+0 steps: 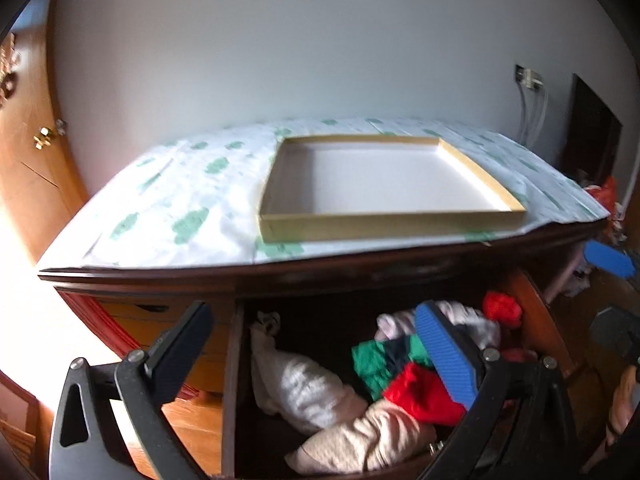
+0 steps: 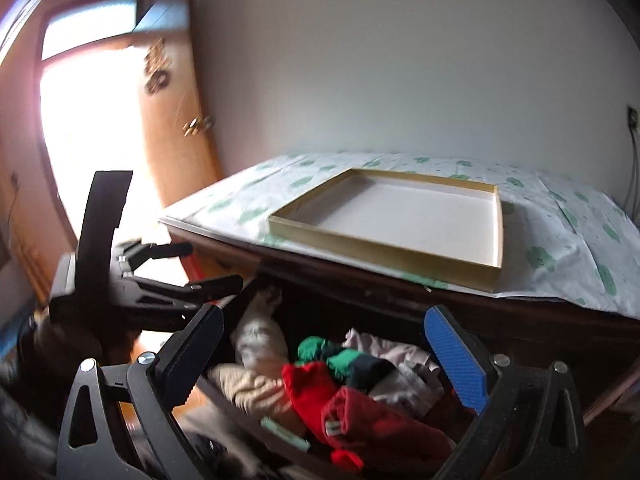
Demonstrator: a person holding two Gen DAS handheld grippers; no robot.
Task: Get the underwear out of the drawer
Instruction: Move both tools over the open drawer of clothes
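**Hovering over the open drawer, both grippers empty**

Starting from my fingers: the left gripper has its jaws spread wide and holds nothing, one black finger outside the drawer's left wall, the blue ribbed pad above the clothes. The right gripper is spread wide too, empty, hanging above the same drawer.

The landmark for me is this drawer, pulled out from the dark wooden dresser. Inside it lies the underwear, a loose heap: a red piece near the front, a green and dark one behind it, pale pink and grey pieces toward the drawer's right side, a white bundle and a beige one toward its left. Above and behind the drawer, on the dresser top, a shallow cardboard tray with a white bottom rests on a white cloth with green prints.

I judge that the step now is to choose one piece and pinch it. The red piece lies on top and looks free, so I would lower the right gripper straight onto a raised fold, close on a thick part of the fabric, then lift slowly, so neighbours do not come along.

The fabrics look soft, crumpled and shapeless. The tray is stiff and flat, with thin straight walls. The pads are ribbed, which I think helps on cloth.
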